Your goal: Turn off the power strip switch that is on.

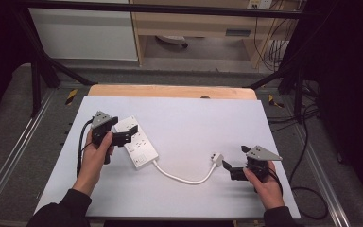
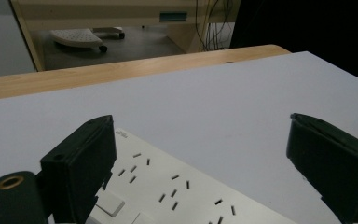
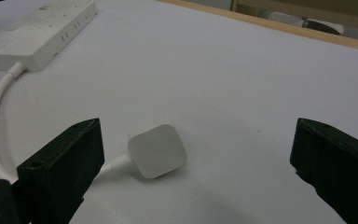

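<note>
A white power strip [image 1: 136, 142] lies at an angle on the left half of the white table [image 1: 194, 118]. Its white cable [image 1: 182, 178] curves right to a white plug [image 1: 217, 158]. My left gripper [image 1: 128, 134] hovers open over the strip's far end, and the strip's sockets [image 2: 172, 186] lie between its jaws. My right gripper [image 1: 229, 169] is open just right of the plug. In the right gripper view the plug [image 3: 157, 150] rests on the table between the wide-spread jaws, nearer the left one, with the strip [image 3: 37, 32] farther off.
A wooden edge [image 1: 170, 91] runs along the table's far side. Black frame bars [image 1: 42, 66] and cables [image 1: 307, 156] flank the table. A cabinet and a wooden desk stand beyond it.
</note>
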`<action>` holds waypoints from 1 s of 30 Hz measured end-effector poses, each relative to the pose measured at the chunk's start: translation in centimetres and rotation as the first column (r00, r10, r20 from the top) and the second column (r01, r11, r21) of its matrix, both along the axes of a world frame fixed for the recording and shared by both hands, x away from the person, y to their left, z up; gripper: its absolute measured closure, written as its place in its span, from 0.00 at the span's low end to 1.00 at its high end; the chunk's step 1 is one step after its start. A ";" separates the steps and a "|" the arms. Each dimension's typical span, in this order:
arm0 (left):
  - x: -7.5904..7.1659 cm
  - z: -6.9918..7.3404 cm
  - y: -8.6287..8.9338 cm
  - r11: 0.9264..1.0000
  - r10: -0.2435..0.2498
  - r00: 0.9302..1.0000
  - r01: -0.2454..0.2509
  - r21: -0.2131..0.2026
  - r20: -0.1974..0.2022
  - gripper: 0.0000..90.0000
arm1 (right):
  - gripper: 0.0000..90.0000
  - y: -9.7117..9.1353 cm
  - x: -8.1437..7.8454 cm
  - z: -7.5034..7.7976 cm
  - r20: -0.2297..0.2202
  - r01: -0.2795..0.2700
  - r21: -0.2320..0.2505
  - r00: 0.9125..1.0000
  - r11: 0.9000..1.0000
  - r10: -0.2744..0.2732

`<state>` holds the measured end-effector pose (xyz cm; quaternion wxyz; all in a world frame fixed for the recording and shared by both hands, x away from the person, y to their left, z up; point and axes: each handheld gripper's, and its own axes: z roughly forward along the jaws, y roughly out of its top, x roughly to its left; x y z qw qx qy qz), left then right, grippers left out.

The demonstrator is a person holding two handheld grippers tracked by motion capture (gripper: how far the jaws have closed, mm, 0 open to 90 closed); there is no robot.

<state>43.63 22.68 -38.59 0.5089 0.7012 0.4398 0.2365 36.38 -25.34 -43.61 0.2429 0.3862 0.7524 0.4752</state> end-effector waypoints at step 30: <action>0.7 -2.5 0.9 0.993 0.048 0.996 -0.040 0.116 -0.072 0.40 | 0.04 0.1 -0.1 0.0 -0.003 -0.005 0.001 1.000 1.000 0.005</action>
